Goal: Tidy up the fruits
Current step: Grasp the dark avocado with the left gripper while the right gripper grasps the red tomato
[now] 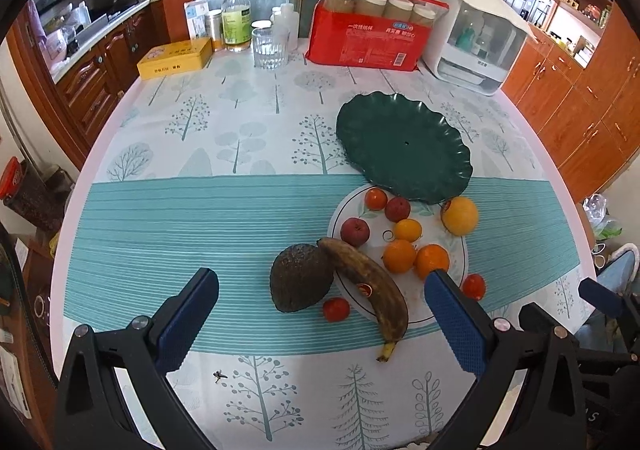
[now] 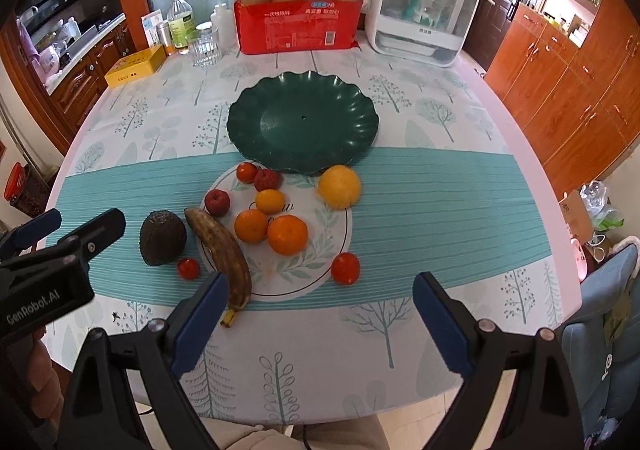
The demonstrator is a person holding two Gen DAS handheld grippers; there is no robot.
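Observation:
An empty dark green scalloped plate [image 1: 404, 146] [image 2: 302, 124] sits on the table. In front of it, on and around a round white mat [image 2: 308, 250], lie a dark avocado [image 1: 301, 277] [image 2: 162, 237], a browned banana [image 1: 368, 284] [image 2: 222, 250], two oranges [image 2: 287, 234], a yellow citrus fruit [image 1: 460, 215] [image 2: 339, 186], small red fruits and cherry tomatoes [image 2: 345, 268]. My left gripper [image 1: 320, 318] is open and empty, above the near fruits. My right gripper [image 2: 318, 314] is open and empty, near the table's front edge. The left gripper also shows in the right wrist view [image 2: 70, 230].
At the back of the table stand a red pack of cups [image 1: 372, 30], a white box with a clear lid [image 1: 476, 34], a glass [image 1: 270, 46], a bottle [image 1: 236, 18] and a yellow tin [image 1: 176, 58]. Wooden cabinets [image 2: 568, 82] line the right side.

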